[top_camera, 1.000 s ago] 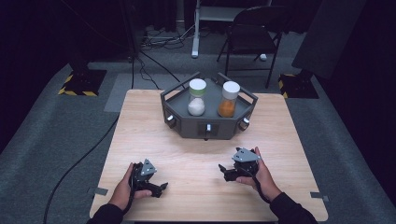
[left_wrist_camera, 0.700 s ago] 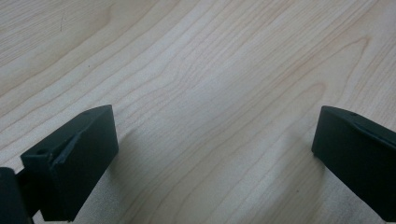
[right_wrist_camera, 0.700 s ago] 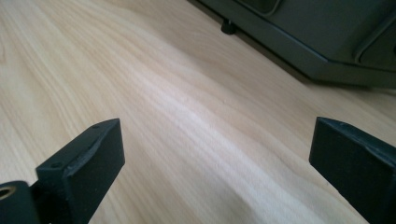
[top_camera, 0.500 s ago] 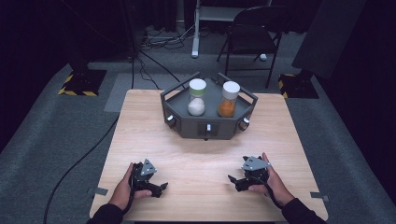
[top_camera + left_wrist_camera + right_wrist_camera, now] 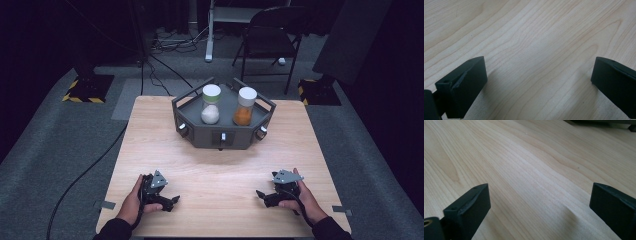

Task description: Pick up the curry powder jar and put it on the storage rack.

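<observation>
Status: left claw (image 5: 170,202) jaws apart, resting on counter (image 5: 220,170) near front-left edge | right claw (image 5: 262,196) jaws apart, resting near front-right edge | both empty, well apart from grey tray (image 5: 200,136) holding white-powder jar (image 5: 211,104) and orange-powder jar (image 5: 244,106).

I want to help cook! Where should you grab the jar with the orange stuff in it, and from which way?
Probably around its clear middle, below the white cap, coming in level from the person's side. The orange jar stands upright in the dark tray, with the white-powder jar close beside it toward the left, so the right gripper, jaws open, looks the easier one.
</observation>
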`<state>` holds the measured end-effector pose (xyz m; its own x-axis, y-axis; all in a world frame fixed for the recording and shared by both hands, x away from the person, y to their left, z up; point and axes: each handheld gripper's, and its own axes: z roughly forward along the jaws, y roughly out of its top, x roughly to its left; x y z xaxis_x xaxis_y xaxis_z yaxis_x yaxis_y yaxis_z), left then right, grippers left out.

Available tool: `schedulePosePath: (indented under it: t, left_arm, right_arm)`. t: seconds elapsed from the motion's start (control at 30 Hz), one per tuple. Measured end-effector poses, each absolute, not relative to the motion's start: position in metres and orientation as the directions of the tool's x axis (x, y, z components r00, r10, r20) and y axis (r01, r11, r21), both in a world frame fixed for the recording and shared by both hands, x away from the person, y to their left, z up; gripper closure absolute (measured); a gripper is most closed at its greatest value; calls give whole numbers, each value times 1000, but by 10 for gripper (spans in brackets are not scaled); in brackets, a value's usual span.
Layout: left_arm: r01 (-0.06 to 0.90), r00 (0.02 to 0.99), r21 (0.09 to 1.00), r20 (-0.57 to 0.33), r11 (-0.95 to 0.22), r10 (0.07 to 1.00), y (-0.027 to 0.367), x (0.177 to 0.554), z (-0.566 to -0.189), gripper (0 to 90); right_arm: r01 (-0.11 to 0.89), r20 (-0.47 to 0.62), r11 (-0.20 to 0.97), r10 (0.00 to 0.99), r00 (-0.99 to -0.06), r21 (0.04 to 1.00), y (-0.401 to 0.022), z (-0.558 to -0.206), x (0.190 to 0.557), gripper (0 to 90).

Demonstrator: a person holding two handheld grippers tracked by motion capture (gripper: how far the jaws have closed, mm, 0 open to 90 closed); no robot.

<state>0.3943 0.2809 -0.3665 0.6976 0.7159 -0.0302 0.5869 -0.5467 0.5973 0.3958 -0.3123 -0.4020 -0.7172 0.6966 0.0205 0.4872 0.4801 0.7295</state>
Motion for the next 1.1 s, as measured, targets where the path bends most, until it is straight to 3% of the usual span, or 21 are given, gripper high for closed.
schedulePosePath:
  t: [0.53,1.1]
  left_arm:
    - [587,698,597,-30,-547,716,281,394,-367,3]
    - [587,698,597,-30,-547,716,281,394,-367,3]
  right_arm:
    - [546,106,477,679,-726,689,-328,-406,409,1]
    - [545,108,479,676,-729,688,-332,-407,410,0]
